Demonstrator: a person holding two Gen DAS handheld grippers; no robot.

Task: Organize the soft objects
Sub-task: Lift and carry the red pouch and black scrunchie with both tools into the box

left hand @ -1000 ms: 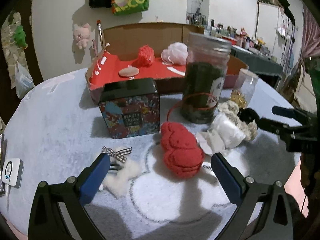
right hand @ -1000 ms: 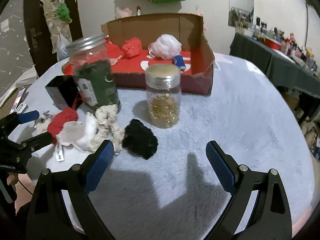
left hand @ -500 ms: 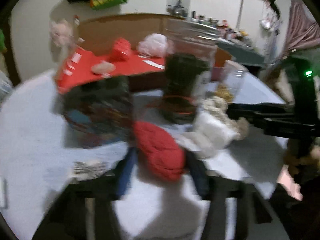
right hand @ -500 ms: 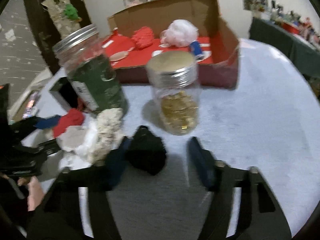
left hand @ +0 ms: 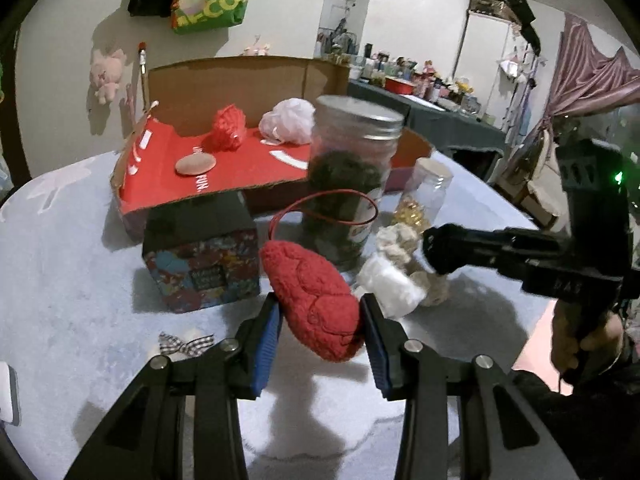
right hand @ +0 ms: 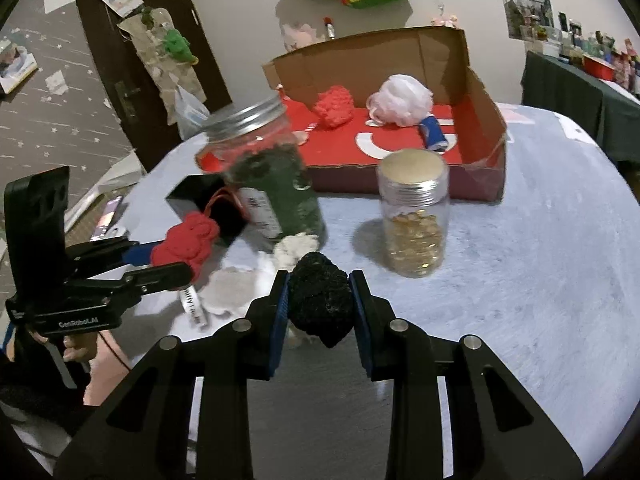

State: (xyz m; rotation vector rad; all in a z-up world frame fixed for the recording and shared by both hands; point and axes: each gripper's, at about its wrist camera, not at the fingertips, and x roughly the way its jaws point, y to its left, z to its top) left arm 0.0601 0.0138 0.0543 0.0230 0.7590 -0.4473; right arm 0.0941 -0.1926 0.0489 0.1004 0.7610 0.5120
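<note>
Both pairs of jaws just closed, each on a soft piece. Left gripper (left hand: 322,322) clamped on the red knitted pad (left hand: 314,300), held clear of the table (left hand: 72,288), in front of the tall green-filled jar (left hand: 350,188). Right gripper (right hand: 319,304) pinched on the black scrunchie (right hand: 320,302), in front and to the right of that same jar. Two pickups apparently made at once, so probably next a carry to the cardboard box (right hand: 484,120) behind the jar, where a red knit ball (right hand: 334,106) and a pale pink pouf (right hand: 402,98) already lie. Left beside the jar's foot: a cream scrunchie (right hand: 296,246) and a white soft piece (left hand: 390,286). In the way: the jar itself and the small gold-filled jar (right hand: 414,216) to its right, both between grippers and box; patterned tin (left hand: 202,256) to its left. A red cord loop (left hand: 324,210) trailing from the pad against the jar, liable to snag.
</note>
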